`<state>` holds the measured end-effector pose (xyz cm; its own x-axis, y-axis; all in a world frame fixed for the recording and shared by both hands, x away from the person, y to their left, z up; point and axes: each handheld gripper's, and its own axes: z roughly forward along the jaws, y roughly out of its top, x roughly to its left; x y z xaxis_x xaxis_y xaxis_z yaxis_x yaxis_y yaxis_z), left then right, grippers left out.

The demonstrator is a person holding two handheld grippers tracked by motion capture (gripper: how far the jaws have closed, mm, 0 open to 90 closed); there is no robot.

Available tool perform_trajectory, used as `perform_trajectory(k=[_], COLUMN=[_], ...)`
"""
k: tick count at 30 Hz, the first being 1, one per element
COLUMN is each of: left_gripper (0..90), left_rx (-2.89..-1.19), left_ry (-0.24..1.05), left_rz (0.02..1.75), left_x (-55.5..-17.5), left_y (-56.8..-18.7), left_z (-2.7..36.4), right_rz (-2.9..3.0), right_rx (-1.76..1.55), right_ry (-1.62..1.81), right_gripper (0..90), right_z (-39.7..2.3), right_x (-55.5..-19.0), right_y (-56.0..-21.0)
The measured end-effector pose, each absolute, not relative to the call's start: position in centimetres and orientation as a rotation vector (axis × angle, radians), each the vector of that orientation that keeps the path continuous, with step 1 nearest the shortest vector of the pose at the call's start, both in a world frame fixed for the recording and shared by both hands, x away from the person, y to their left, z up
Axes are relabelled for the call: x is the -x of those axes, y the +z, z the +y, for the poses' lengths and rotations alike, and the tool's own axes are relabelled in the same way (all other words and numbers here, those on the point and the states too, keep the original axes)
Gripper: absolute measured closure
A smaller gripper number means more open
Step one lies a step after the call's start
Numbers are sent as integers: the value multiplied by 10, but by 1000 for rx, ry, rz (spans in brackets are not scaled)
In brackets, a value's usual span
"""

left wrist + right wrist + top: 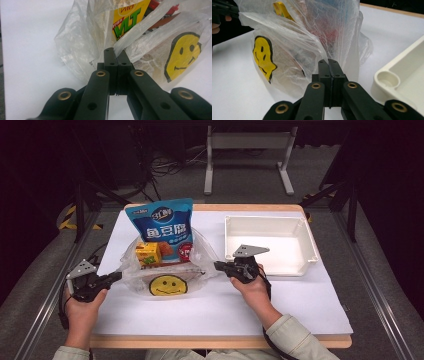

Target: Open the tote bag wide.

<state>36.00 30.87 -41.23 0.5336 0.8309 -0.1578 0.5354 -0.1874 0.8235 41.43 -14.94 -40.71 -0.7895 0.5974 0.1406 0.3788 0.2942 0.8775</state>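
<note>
From the high view, we hold the left gripper (118, 276) at the left edge of the clear plastic bag (167, 270) and the right gripper (218, 265) at its right edge, so the bag lies between our two sets of fingertips on the white table (220, 305). Inside it stand a blue snack pouch (162, 227) and a yellow drink carton (148, 254), just beyond and between the fingertips, and a yellow smiley face (168, 285) is printed on the near side. The white tray (267, 245) sits behind the right gripper, apart from the bag. In the left gripper view, the jaws are pressed together, and a strip of the plastic bag (140, 30), which looks like a handle, runs down into the fingertips (110, 56); we judge it pinched there, though the contact itself is hard to make out. The carton (128, 20) stands right beyond the tips, and the smiley face (183, 56) is off to their right. In the right gripper view, the jaws are likewise closed, with the bag's film (317, 37) gathered directly above the fingertips (323, 66); it seems caught between them. The smiley face (263, 56) lies left of the tips, and the tray (404, 75) to their right. We judge the step in hand to be gripping the bag at both sides to spread its mouth. The next move calls for drawing the two grips gently apart without tearing the thin film or tipping the contents.
</note>
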Motion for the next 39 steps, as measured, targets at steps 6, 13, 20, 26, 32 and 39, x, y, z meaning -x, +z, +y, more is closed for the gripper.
perform_trajectory(k=[6, 13, 20, 26, 32, 39], left_gripper=[894, 893, 833, 624, 483, 504], left_rx=[-1895, -1949, -1934, -1867, -1815, -1731], left_ry=[362, 317, 291, 387, 529, 639], left_rz=[1152, 1179, 1197, 1110, 1018, 965], left_x=[-368, -380, -382, -368, -354, -342], left_y=[-422, -434, -438, -420, -399, -383], left_z=[306, 302, 302, 305, 301, 298], right_rz=[2377, 2441, 2465, 2459, 2463, 2462], right_rx=[-921, -946, -963, -971, -969, -958], right_ry=[1467, 1387, 1359, 1367, 1370, 1376], right_gripper=[900, 900, 900, 895, 872, 772], right_z=[-147, -141, -138, -140, -140, -140], right_x=[-417, -424, -427, -427, -427, -424], right_y=[-417, -434, -441, -441, -442, -436])
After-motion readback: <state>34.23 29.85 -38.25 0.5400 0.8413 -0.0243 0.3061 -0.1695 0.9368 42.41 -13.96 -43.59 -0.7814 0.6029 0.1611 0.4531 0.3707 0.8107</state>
